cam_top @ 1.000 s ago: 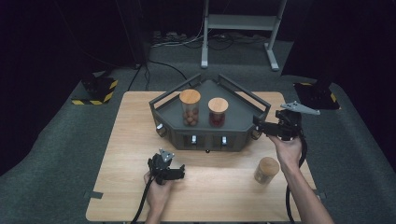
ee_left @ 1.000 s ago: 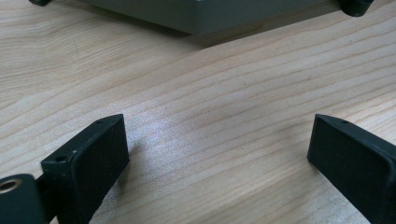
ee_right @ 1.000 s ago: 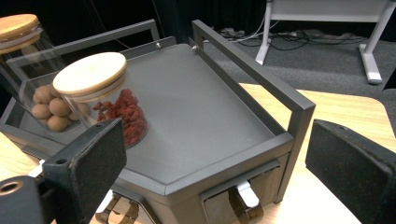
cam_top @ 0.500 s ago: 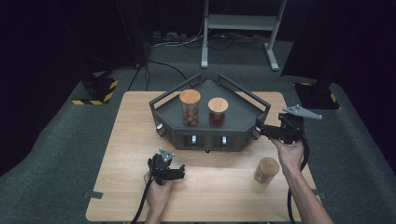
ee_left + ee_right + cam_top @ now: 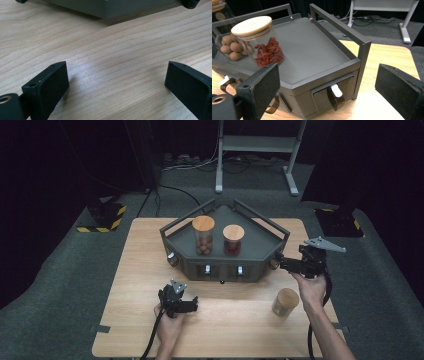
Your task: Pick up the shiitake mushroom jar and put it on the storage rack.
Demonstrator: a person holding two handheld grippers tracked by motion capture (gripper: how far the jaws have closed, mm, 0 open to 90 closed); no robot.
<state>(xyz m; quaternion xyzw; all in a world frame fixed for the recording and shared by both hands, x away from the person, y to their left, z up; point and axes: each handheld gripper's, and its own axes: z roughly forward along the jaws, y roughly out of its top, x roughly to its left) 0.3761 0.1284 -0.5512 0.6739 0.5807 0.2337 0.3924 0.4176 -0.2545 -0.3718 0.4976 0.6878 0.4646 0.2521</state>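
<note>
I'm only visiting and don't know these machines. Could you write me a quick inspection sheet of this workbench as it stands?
Surface: light wooden table, bare between the things.
Job's things: dark grey angular metal stand with rails and small front drawers; on it a wooden-lidded glass jar of brown nuts and a wooden-lidded glass jar of red berries; a third wooden-lidded jar on the table at the near right.
Clutter: nothing seen.
Grippers: left gripper open, low over bare wood; right gripper open, facing the stand's right drawer.
Cables: one trails from each gripper; more on the floor behind.
Surroundings: grey carpet, black-and-yellow striped block, white metal frame.
</note>
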